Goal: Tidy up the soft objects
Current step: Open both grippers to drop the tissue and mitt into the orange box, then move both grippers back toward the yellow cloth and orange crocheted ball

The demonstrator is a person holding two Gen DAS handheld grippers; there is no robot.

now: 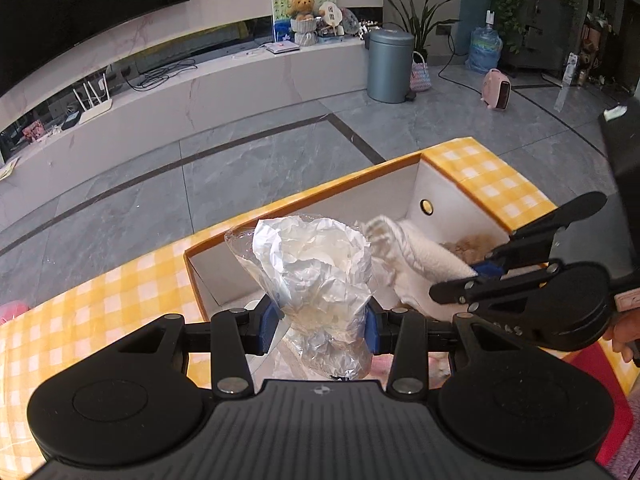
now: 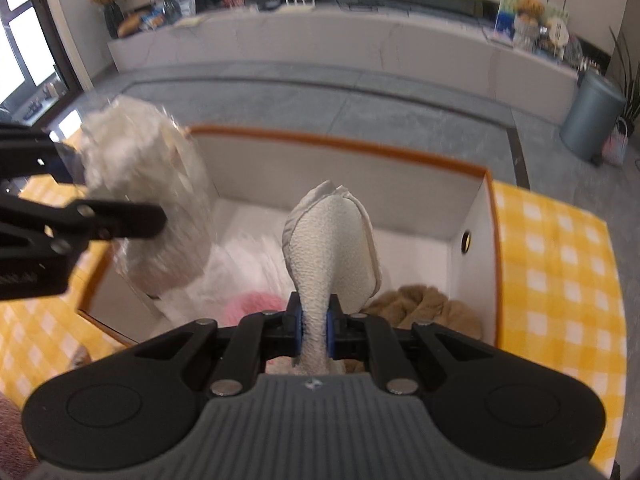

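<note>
Two soft things were in hand and neither was down yet. The bag (image 1: 320,280), clear plastic stuffed with something white and crinkled, sat between the left gripper's (image 1: 322,322) half-open jaws, both blue pads pressed into its sides, and hung over the near left part of the box (image 1: 304,200). The cloth (image 2: 332,240), white and nubbly, was pinched at its narrow end by the right gripper (image 2: 314,330), whose jaws were almost closed on it; its wider end stood up over the middle of the box, nearer the right wall.

Already lying in the box were a brown plush (image 2: 424,304) in the near right corner, a pink fluffy thing (image 2: 252,304) toward the near middle, and something white spread over the floor, so I judged the sorting well advanced.

What remained, as far as could be seen, was to lower and release both pieces. The box stood on a yellow checked tablecloth (image 2: 556,264), near the table's far edge. Whether more soft things waited outside it, I could not tell.
</note>
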